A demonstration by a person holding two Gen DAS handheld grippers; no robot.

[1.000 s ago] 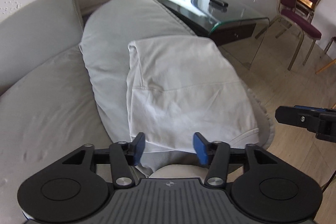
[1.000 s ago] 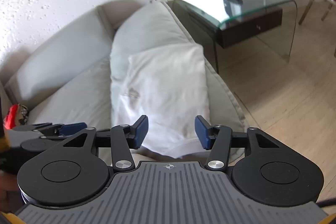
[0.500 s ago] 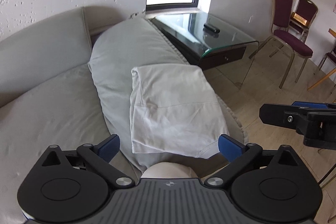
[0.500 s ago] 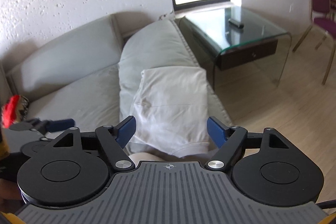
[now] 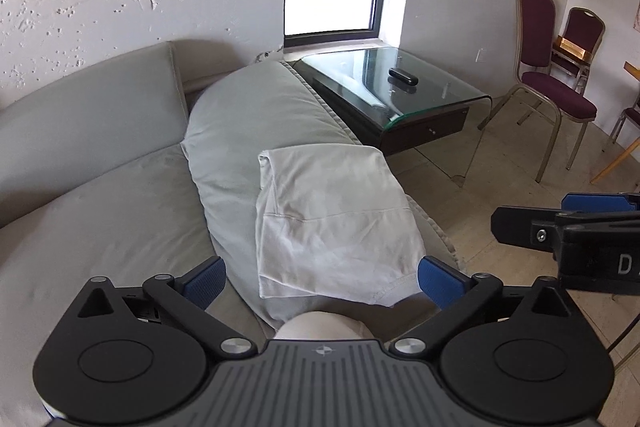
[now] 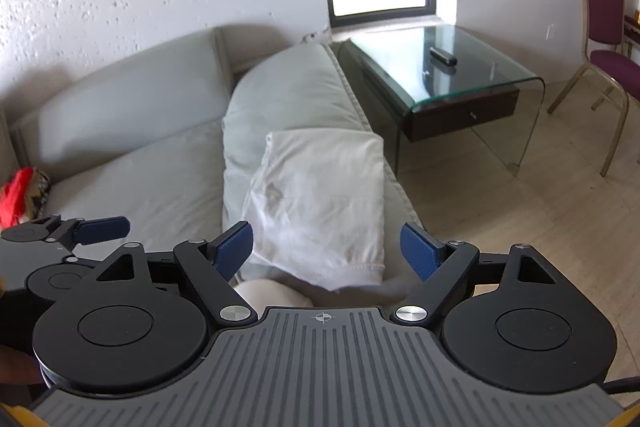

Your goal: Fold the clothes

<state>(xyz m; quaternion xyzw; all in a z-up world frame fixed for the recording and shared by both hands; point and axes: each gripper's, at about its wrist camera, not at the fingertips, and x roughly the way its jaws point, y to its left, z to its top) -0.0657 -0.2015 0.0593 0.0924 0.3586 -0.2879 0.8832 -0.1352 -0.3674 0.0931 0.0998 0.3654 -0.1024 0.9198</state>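
Note:
A folded white garment (image 5: 332,219) lies flat on the rounded grey arm of the sofa (image 5: 248,115), with its hem towards me. My left gripper (image 5: 322,279) hovers above and short of its near edge, jaws wide open and nothing between them. In the right wrist view the same garment (image 6: 320,203) lies ahead of my right gripper (image 6: 326,249), whose jaws are still opening and hold nothing. Each gripper shows at the edge of the other's view, apart from the cloth.
A glass side table (image 5: 400,87) with a black remote (image 5: 403,77) stands beyond the sofa arm. Maroon chairs (image 5: 556,87) stand on the tiled floor at the right. A red and patterned bundle (image 6: 20,195) sits on the sofa seat at the left.
Both grippers have opened wide and drawn up and back from the folded garment, which now looks smaller and lies free on the sofa arm.

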